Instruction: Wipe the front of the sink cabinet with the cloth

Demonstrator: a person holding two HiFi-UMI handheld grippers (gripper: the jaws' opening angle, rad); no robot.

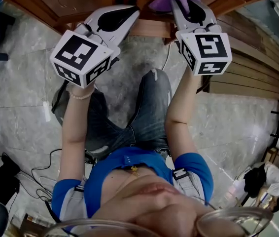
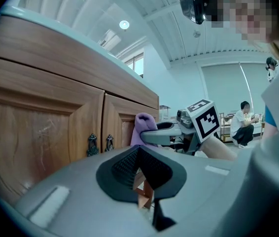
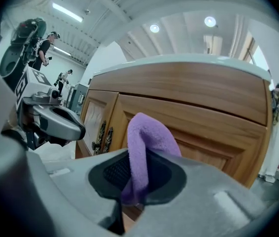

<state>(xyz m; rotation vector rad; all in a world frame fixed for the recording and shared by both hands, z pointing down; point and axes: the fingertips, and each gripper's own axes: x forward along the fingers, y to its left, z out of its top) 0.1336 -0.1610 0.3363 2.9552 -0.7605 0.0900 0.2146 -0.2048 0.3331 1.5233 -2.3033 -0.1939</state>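
- Your right gripper (image 3: 137, 177), at the lower centre of its own view, is clamped on the purple cloth (image 3: 147, 141). A folded hump juts ahead so that fabric meets the wood first.
- The cloth sits just beside the cabinet door (image 3: 206, 132); you can't confirm contact.
- Your left gripper (image 2: 140, 176) has its jaws together and empty, parked left, likely to stay clear of the wipe.

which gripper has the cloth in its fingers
The right gripper: the purple cloth is pinched in it, up by the cabinet door. The left gripper holds nothing.
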